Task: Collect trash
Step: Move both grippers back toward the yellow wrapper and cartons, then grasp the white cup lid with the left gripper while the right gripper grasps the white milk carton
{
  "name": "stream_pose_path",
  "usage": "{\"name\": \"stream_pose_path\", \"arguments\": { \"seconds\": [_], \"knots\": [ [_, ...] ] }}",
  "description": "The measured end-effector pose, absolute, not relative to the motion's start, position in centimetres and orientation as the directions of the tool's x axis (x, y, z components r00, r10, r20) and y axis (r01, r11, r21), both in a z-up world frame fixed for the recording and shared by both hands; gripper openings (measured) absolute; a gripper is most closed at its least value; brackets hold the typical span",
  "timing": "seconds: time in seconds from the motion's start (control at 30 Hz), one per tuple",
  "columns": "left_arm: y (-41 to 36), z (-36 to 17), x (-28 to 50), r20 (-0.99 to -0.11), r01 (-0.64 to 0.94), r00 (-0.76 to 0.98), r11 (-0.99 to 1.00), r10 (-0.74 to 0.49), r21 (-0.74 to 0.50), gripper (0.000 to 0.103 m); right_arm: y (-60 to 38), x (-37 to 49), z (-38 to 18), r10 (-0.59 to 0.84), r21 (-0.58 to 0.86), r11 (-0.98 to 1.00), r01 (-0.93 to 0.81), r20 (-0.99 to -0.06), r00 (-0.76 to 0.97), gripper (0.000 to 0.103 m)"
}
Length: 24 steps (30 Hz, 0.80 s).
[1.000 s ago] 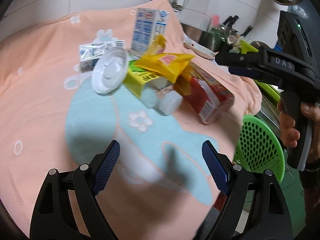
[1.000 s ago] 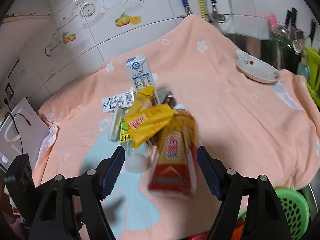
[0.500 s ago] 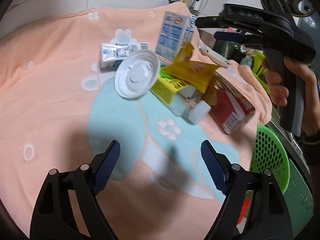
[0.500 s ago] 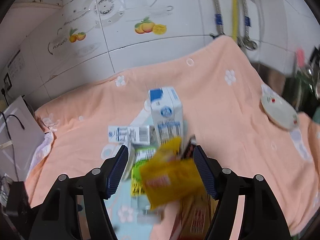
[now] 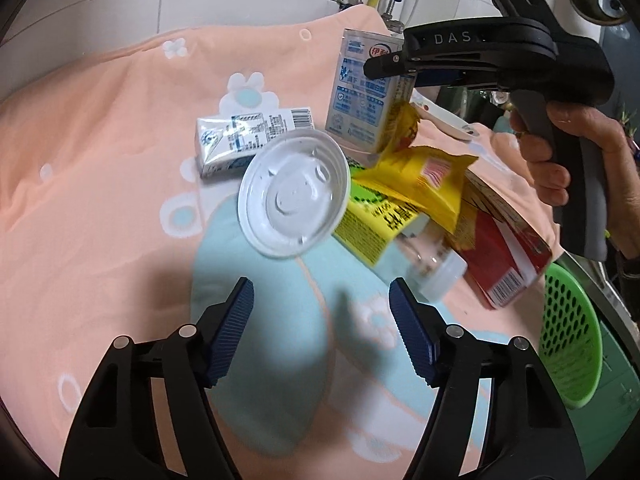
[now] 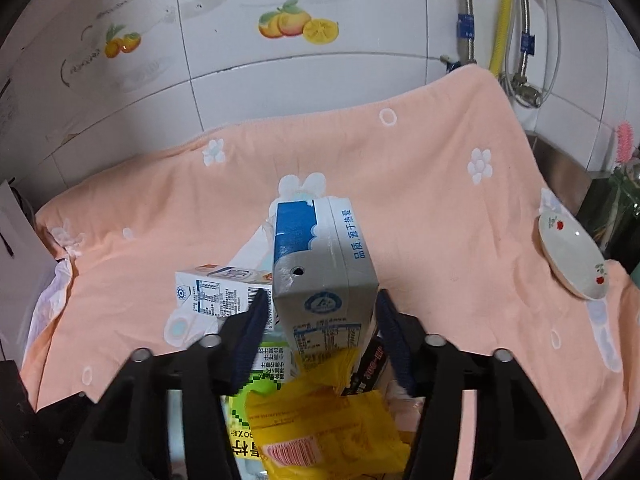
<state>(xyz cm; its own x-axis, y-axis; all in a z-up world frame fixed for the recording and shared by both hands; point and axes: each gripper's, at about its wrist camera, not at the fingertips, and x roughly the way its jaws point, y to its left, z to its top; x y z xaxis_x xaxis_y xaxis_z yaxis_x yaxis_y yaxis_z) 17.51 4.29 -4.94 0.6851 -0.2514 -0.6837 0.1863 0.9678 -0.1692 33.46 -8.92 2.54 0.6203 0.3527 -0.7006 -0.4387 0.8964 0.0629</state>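
Observation:
A pile of trash lies on a peach towel [image 5: 100,160]. It holds an upright blue-white milk carton [image 5: 362,92], a small carton lying flat [image 5: 252,136], a white plastic lid [image 5: 294,198], a yellow wrapper [image 5: 420,184], a yellow-green carton [image 5: 376,220], a clear bottle [image 5: 436,264] and a red box [image 5: 504,248]. My left gripper [image 5: 322,328] is open and empty, just short of the lid. My right gripper [image 6: 320,316] is open with its pads either side of the milk carton [image 6: 324,276], apart from it. It also shows in the left wrist view [image 5: 396,62].
A green perforated basket [image 5: 572,332] sits off the towel's right edge. A white saucer with red flowers [image 6: 572,256] rests at the far right. The tiled wall and hoses [image 6: 500,20] stand behind. A white box [image 6: 16,264] is at the left.
My right gripper has moved forward and down until its fingers straddle the upright milk carton, narrowing somewhat. My left gripper has moved closer to the pile and stays open.

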Motion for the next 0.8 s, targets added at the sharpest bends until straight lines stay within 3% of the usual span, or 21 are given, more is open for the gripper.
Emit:
{"name": "stream_pose_path", "arguments": {
  "seconds": [0.03, 0.3, 0.6, 0.73, 0.8],
  "knots": [
    [4.2, -5.0, 17.9, -0.684, 0.191, 0.686, 0.968, -0.250, -0.163, 0.067, -8.8, 33.4, 2.5, 0.350, 0.059, 0.896, -0.439, -0.702, 0.621, 0.041],
    [3.8, -5.6, 20.6, -0.681, 0.224, 0.689, 0.966, -0.248, -0.126, 0.062, -9.0, 32.8, 3.7, 0.366, 0.057, 0.893, -0.447, -0.671, 0.645, 0.040],
    [3.2, -5.8, 22.4, -0.701, 0.247, 0.670, 0.964, -0.244, -0.099, 0.043, -9.9, 31.0, 5.9, 0.390, 0.065, 0.888, -0.454, -0.628, 0.673, 0.040],
    [2.5, -6.0, 23.0, -0.714, 0.267, 0.658, 0.961, -0.239, -0.076, 0.024, -10.6, 29.8, 6.7, 0.397, 0.065, 0.886, -0.458, -0.616, 0.680, 0.040],
    [2.3, -5.9, 23.0, -0.712, 0.269, 0.661, 0.961, -0.237, -0.069, 0.021, -11.0, 29.1, 7.0, 0.403, 0.067, 0.885, -0.461, -0.607, 0.685, 0.040]
  ]
}}
